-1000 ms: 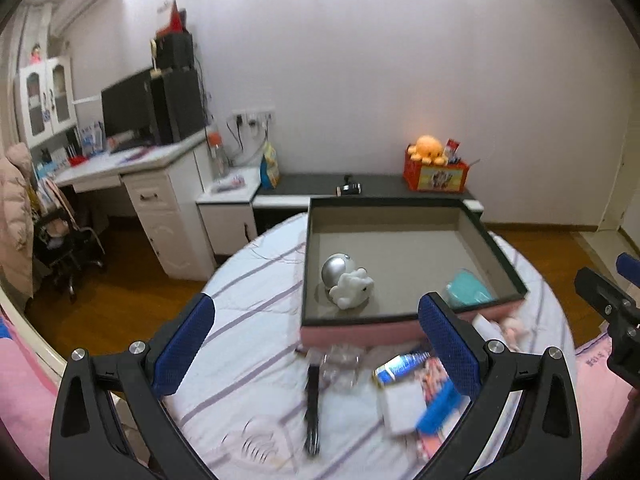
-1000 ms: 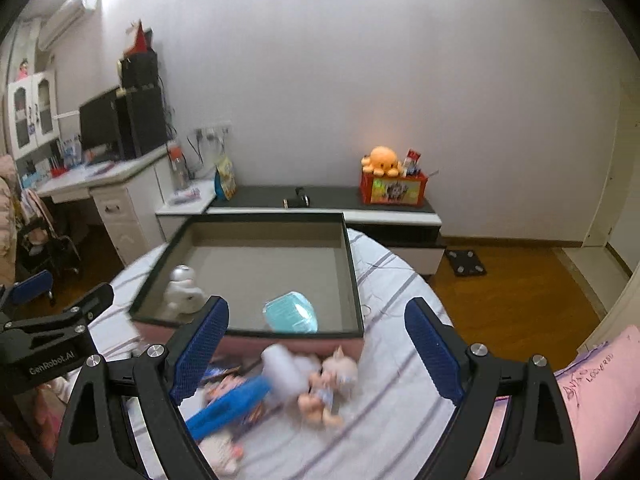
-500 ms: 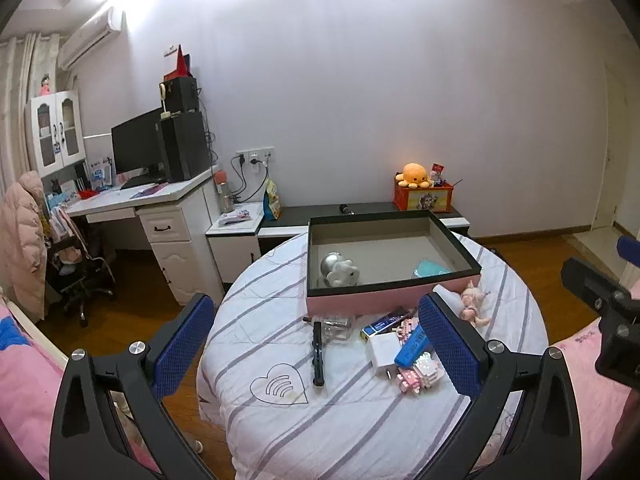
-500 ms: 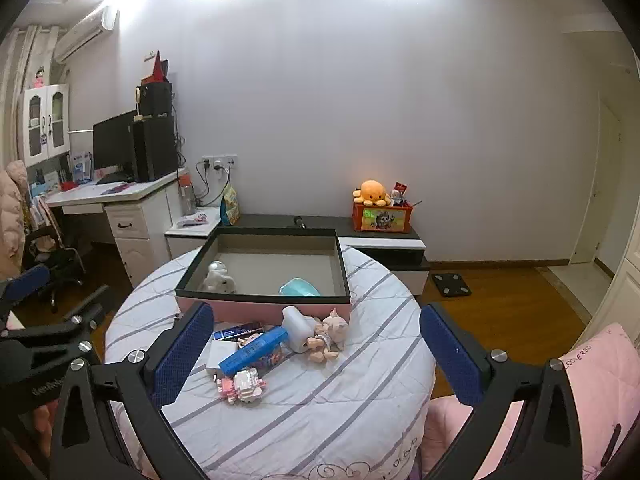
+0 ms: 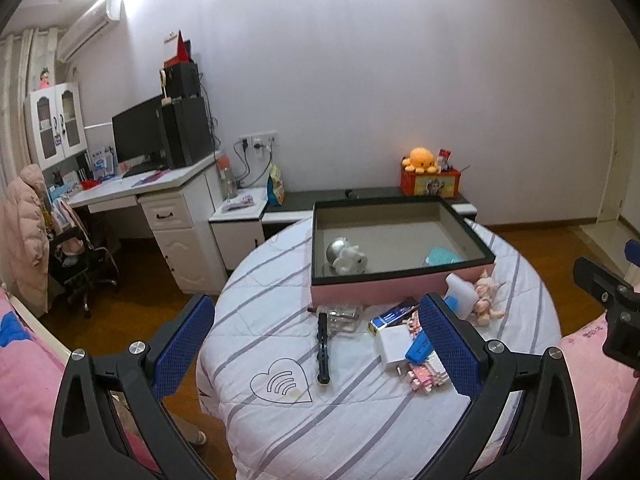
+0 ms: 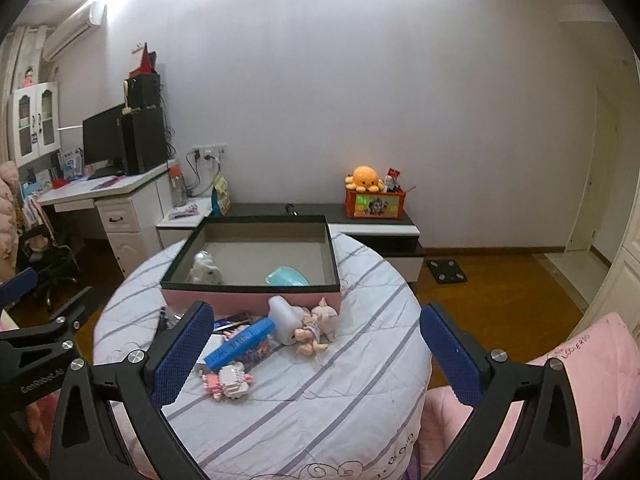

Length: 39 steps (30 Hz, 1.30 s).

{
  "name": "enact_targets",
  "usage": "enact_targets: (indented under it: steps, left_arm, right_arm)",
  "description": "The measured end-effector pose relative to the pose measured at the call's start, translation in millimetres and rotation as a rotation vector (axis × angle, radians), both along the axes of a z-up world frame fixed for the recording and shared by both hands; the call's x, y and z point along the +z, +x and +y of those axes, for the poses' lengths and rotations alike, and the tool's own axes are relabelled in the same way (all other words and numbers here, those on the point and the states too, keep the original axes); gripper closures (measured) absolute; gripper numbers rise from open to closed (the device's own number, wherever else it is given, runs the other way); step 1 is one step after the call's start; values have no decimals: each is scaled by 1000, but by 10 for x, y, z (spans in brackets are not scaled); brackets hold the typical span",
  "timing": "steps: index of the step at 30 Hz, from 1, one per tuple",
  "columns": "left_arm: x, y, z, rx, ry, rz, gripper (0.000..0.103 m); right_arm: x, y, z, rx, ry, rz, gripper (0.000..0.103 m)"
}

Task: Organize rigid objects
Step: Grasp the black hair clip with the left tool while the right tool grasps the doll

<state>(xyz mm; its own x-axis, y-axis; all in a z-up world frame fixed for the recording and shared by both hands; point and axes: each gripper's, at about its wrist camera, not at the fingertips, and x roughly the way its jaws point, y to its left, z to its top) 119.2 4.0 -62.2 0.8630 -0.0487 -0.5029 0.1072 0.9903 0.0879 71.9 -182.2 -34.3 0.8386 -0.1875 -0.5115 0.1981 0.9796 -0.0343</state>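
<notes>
A big pink box with a black rim (image 6: 256, 295) sits at the far side of the round striped counter (image 6: 340, 380), with a small white toy animal (image 6: 206, 270) and a flat teal thing (image 6: 287, 277) inside. In front of it lie a little pink doll (image 6: 314, 326), a white bottle (image 6: 282, 317), a long blue box (image 6: 240, 343), a pink block toy (image 6: 228, 380) and a black stick (image 5: 322, 346). The left tongs (image 5: 316, 350) and the right tongs (image 6: 316, 354) both hang wide apart above the near edge, holding nothing.

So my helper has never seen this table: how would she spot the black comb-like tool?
Start at the pink box on the round table. Just before its near left corner lies the black comb-like tool, beside a stitched heart. It is the only long, all-black item there.
</notes>
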Motion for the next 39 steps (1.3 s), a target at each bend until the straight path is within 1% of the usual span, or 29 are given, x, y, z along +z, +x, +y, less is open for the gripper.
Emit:
enact_targets:
  steps: [3, 7, 9, 12, 15, 19, 21, 23, 24, 26, 27, 28, 29, 31, 32, 33, 34, 35, 36, 37, 39]
  left_arm:
    - [-126, 151, -17, -1, 7, 50, 0]
    - [-424, 381, -48, 2, 29, 147, 0]
    - [-618, 506, -60, 5, 44, 207, 0]
    - [-889, 697, -48, 34, 65, 292, 0]
    - [-1103, 870, -9, 48, 61, 361, 0]
    - [-1297, 1050, 23, 63, 59, 415, 0]
    - [-1363, 1116, 50, 72, 51, 426, 1]
    - [-1437, 1181, 73, 65, 37, 446, 4]
    - [-1490, 1223, 82, 57, 29, 467, 11]
    - [-1515, 1252, 103, 45, 2, 470, 14]
    - [-1502, 1258, 113, 40, -1, 460, 24]
    - [-1494, 1261, 104, 31, 4, 455, 38]
    - [-1485, 1264, 96, 22, 6, 451, 44]
    - [-1454, 1258, 80, 7, 14, 448, 76]
    - [-1448, 1258, 81, -1, 13, 449, 82]
    - [-1439, 1289, 82, -10, 9, 456, 86]
    - [-1438, 1296, 87, -11, 4, 459, 86]
    - [-1435, 1294, 95, -12, 1, 459, 87]
    - [-1430, 1290, 101, -12, -3, 459, 88]
    - [-1427, 1289, 106, -12, -6, 459, 89]
    - [-1424, 1280, 118, -11, -14, 459, 89]
  right_arm:
    - [-140, 154, -89, -24, 2, 50, 0]
    - [-414, 390, -220, -63, 2, 147, 0]
    - [-587, 506, -275, -64, 15, 201, 0]
    - [-813, 673, -318, -50, 29, 270, 0]
    - [-1038, 865, -328, -42, 8, 327, 0]
    - [-1294, 1135, -367, -24, 23, 385, 0]
    - [-1354, 1211, -379, -25, 19, 391, 0]
    - [-1398, 1286, -390, -12, 20, 386, 0]
    - [-1415, 1318, -393, -6, 22, 385, 0]
    - [-1470, 1396, -392, 36, 43, 394, 0]
    - [-1489, 1417, -390, 58, 57, 395, 0]
    - [-1516, 1446, -369, 73, 59, 398, 0]
    - [-1557, 1479, -349, 84, 43, 405, 0]
    - [-1611, 1540, -337, 98, 22, 412, 1]
    - [-1612, 1543, -342, 109, 41, 406, 3]
    - [-1604, 1535, -358, 132, 75, 407, 12]
    - [-1585, 1517, -364, 149, 91, 402, 24]
    - [-1563, 1481, -342, 156, 78, 404, 29]
    - [-1555, 1451, -329, 152, 61, 407, 37]
    - [-1547, 1414, -336, 150, 59, 404, 42]
    - [-1530, 1334, -386, 145, 85, 404, 51]
